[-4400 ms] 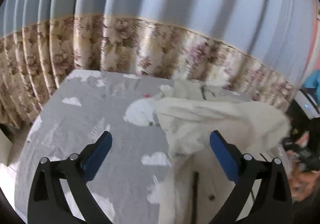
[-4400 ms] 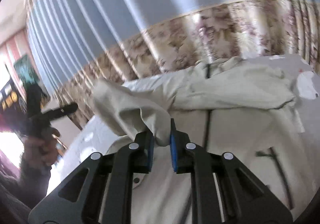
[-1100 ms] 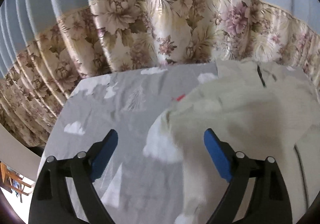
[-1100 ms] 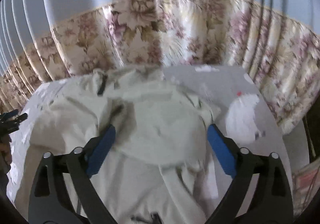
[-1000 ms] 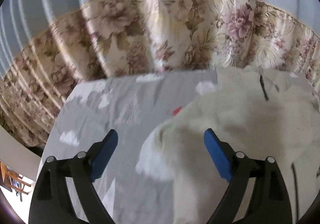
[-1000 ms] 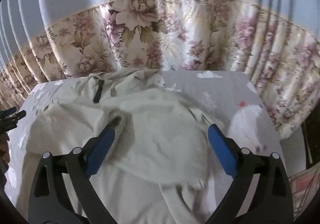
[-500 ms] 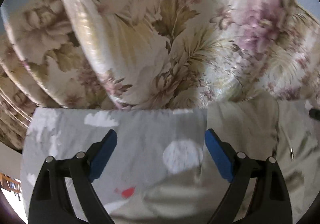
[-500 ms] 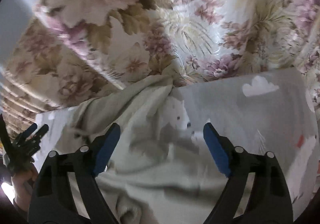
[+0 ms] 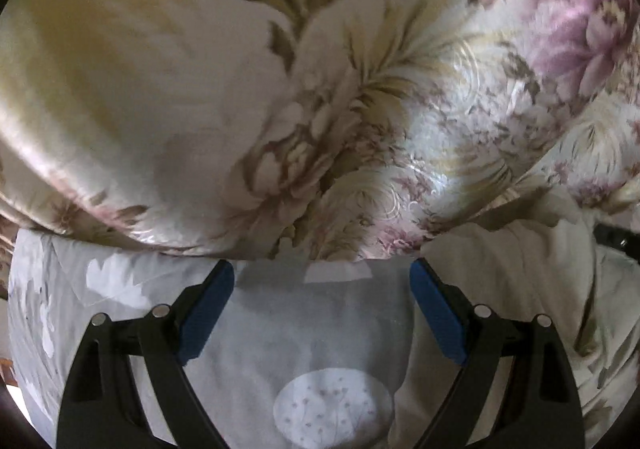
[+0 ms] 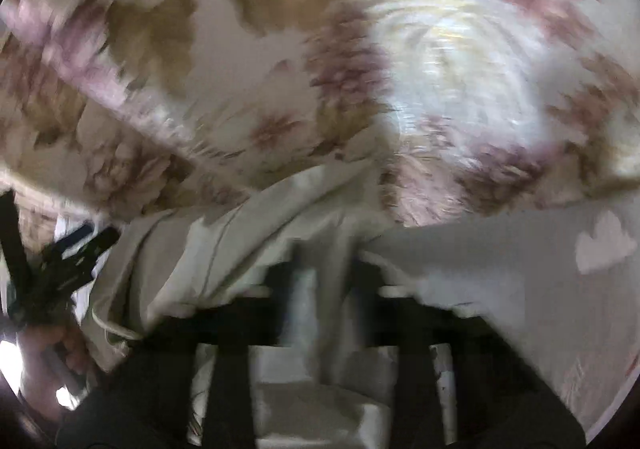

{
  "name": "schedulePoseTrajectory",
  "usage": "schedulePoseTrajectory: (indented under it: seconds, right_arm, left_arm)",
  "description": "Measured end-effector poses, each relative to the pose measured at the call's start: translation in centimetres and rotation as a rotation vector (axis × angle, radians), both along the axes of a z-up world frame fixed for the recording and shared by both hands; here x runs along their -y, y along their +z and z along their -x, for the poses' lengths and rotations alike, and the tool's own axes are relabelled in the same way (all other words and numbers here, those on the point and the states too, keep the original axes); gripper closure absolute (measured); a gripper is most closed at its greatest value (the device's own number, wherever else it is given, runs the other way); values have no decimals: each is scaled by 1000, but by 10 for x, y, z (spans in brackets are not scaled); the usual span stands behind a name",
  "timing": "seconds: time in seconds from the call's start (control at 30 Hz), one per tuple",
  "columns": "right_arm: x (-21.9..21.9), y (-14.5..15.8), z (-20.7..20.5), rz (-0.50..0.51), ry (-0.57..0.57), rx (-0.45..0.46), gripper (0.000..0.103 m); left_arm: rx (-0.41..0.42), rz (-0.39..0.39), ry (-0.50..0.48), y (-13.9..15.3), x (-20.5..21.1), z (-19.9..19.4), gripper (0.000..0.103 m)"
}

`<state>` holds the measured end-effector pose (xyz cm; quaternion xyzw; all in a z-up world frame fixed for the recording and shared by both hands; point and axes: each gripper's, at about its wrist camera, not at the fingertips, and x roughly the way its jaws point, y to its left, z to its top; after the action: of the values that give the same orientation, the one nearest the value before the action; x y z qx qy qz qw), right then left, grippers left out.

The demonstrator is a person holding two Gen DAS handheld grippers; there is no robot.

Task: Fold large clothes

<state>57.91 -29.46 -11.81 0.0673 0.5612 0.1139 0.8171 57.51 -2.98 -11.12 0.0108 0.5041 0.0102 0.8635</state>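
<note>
A cream jacket (image 9: 532, 289) lies on the grey cloud-print sheet (image 9: 304, 333), its far edge close to the floral curtain. My left gripper (image 9: 320, 289) is open and empty over bare sheet, with the jacket's edge beside its right finger. In the blurred right wrist view my right gripper (image 10: 324, 281) has its fingers drawn close together around a fold of the jacket (image 10: 224, 249). The left gripper also shows in the right wrist view (image 10: 60, 261), held by a hand.
A floral curtain (image 9: 320, 89) hangs right behind the far edge of the bed and fills the upper part of both views (image 10: 320, 69). The grey sheet (image 10: 540, 289) stretches to the right of the jacket.
Both grippers have moved forward to the far edge of the bed near the curtain. The right gripper's fingers have closed from wide open onto the jacket's top edge. The left stays open.
</note>
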Motion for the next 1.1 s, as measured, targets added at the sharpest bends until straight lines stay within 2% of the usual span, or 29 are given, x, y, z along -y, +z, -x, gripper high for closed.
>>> schedulePoseTrajectory:
  seconds: [0.2,0.3,0.37,0.5,0.57,0.67,0.7,0.77,0.83,0.9,0.97,1.1]
  right_arm:
    - [-7,26,10,-46,43,131,99]
    - [-8,41,16,-79,49,180,99]
    - [-7,45,17,-82,50,184,99]
    - [-7,47,17,-74,47,176,99]
    - [-7,46,18,-75,44,172,99]
    - [-6,44,18,-79,40,164,99]
    - [-6,42,18,-81,37,160,99]
    - [-5,40,17,-87,32,153,99]
    - [-6,41,19,-88,34,153,99]
    - [-6,41,22,-94,32,155,99]
    - [-5,44,26,-105,26,173,99]
    - [0,66,42,-149,36,233,99]
  left_arm:
    - [-12,6,4,-5,3,-8,13]
    - [-9,-8,-27,-3,12,-13,17]
    - [-6,31,-36,-1,16,-14,20]
    - [28,167,0,12,11,-11,20]
    - [29,183,-31,14,19,-10,20]
    - [-20,145,-97,4,39,-9,21]
    - [-22,133,-105,1,44,-8,24]
    - [-1,116,-128,3,49,-5,43]
    - [10,144,-165,6,55,-3,91]
    - [15,155,-173,10,57,-1,98]
    - [40,171,-182,16,55,4,98]
    - [174,227,-192,59,45,30,99]
